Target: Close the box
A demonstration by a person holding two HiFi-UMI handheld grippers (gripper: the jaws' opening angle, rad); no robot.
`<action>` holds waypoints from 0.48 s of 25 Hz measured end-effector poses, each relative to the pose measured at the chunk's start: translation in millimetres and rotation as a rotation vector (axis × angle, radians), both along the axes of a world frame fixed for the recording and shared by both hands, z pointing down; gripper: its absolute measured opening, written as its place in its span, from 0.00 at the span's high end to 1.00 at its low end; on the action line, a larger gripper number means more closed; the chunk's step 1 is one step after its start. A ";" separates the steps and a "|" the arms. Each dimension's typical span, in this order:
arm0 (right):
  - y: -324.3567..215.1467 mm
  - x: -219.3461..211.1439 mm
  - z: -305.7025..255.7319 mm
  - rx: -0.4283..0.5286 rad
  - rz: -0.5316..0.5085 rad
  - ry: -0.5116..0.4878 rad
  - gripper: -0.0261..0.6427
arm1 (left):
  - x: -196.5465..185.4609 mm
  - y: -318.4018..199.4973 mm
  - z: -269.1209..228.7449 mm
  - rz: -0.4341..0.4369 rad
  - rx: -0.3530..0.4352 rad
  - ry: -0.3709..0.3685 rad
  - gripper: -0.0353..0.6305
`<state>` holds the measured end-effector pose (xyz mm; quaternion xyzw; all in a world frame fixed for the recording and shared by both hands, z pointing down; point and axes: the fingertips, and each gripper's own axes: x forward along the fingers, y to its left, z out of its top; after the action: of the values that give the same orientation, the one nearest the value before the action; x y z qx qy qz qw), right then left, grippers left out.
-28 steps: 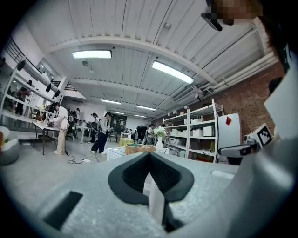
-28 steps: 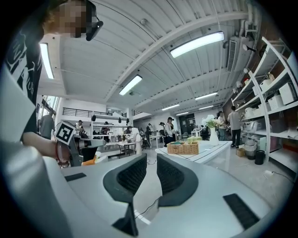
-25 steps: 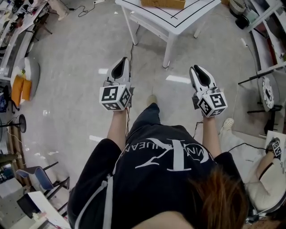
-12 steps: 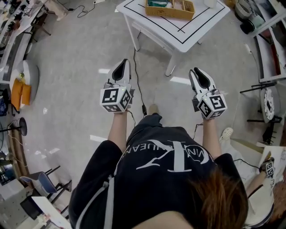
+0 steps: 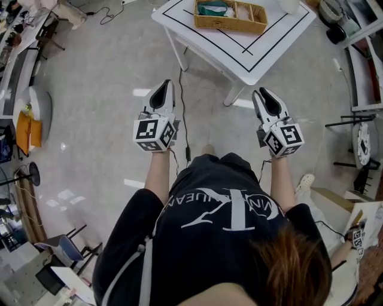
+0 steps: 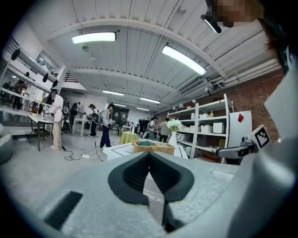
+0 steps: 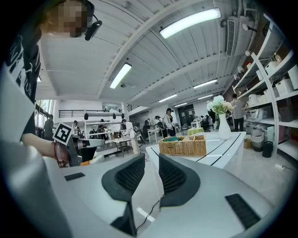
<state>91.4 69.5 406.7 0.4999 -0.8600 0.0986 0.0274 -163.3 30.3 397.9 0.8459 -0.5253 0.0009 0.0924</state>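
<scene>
Both grippers point level toward 12 o'clock, side by side and well apart, each held out in front of the person. Left gripper [image 5: 164,86] has its jaws closed, the tips meeting with nothing between them, as the left gripper view [image 6: 149,155] shows. Right gripper [image 5: 261,95] shows a narrow gap between its ribbed pads [image 7: 132,174]; its jaws have just been opening, and only floor and a thin cable show through the gap [image 7: 152,160].

In the head view the wicker box [image 5: 230,15] sits at 12 o'clock, on the white table [image 5: 254,51] with black lines, well apart from both grippers and touched by neither. Its top is uncovered, with a teal thing lying in the left compartment. Seen from the right gripper the box [image 7: 182,145] stands just past 12 o'clock above the jaws, and a white vase of flowers [image 7: 223,123] rises at 2 o'clock on the same table. From the left gripper the box [image 6: 152,147] lies straight above the jaw tips at 12 o'clock.

A dark cable [image 5: 182,116] runs over the floor between the two grippers. Shelving [image 7: 274,93] stands at 3 o'clock.
</scene>
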 end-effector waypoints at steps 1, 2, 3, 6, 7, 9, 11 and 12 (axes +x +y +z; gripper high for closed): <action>-3.6 1.0 1.1 -0.004 0.000 -0.001 0.85 | 1.2 -3.3 1.1 0.002 -0.003 0.000 0.94; -7.3 2.4 2.0 -0.008 0.001 -0.002 0.85 | 2.6 -6.8 2.7 0.004 -0.008 0.000 0.94; -11.7 4.2 2.7 -0.012 0.003 -0.002 0.85 | 4.1 -10.6 4.4 0.005 -0.014 0.001 0.94; -27.8 9.4 3.3 -0.021 0.004 -0.006 0.85 | 8.4 -23.3 9.9 0.008 -0.031 0.006 0.94; -33.6 10.9 3.6 -0.023 0.004 -0.008 0.85 | 9.9 -27.9 11.6 0.008 -0.034 0.007 0.94; -47.8 14.1 4.2 -0.025 0.001 -0.009 0.84 | 12.9 -40.2 13.8 0.007 -0.033 0.009 0.94; -65.3 16.8 3.9 -0.023 -0.007 -0.008 0.84 | 14.9 -56.2 13.1 0.000 -0.026 0.009 0.94; -74.9 17.9 3.5 -0.023 -0.011 -0.009 0.84 | 15.3 -64.9 12.1 -0.005 -0.023 0.009 0.94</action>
<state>109.3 -5.4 410.2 0.4944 -0.8617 0.1105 0.0297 -147.9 -34.6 410.0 0.8435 -0.5268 0.0030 0.1042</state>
